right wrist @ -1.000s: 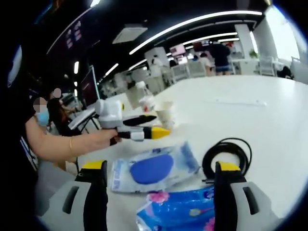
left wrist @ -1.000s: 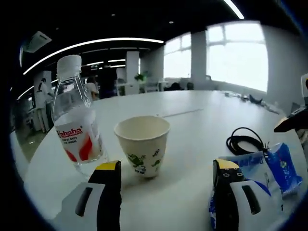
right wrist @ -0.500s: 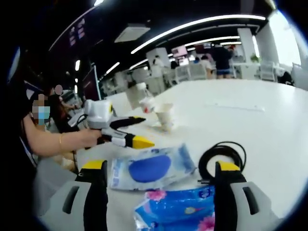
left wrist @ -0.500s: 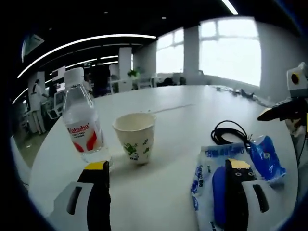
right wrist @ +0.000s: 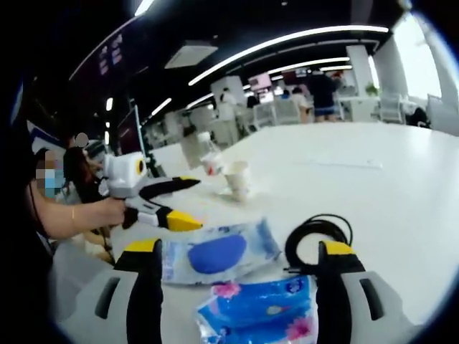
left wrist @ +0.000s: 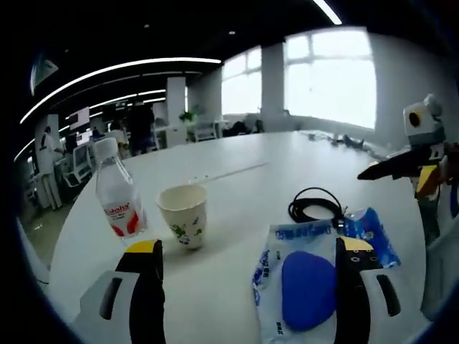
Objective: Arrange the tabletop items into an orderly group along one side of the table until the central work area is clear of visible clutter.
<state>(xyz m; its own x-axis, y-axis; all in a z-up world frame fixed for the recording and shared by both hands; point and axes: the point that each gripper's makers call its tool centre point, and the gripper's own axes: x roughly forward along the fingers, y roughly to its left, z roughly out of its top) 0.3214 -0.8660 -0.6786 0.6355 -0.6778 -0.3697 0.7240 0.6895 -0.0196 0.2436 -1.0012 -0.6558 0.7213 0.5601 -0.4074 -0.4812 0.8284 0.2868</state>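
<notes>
A clear water bottle with a red label stands upright on the white table, with a printed paper cup just right of it. A clear bag holding a blue pad lies in front of a coiled black cable, beside a blue packet. My left gripper is open and empty, well short of the cup, its right jaw over the bag. My right gripper is open above the bag and a flowered blue packet. The left gripper also shows there, near the cable.
A person's forearm holds the left gripper at the table's near edge. The right gripper juts in from the right of the left gripper view. Bare white tabletop stretches far behind the cup and bottle. Chairs and people stand in the background.
My left gripper has drawn back from the bottle and cup, which now look smaller and farther; the bag with the blue pad has come into its view. The right gripper has barely moved.
</notes>
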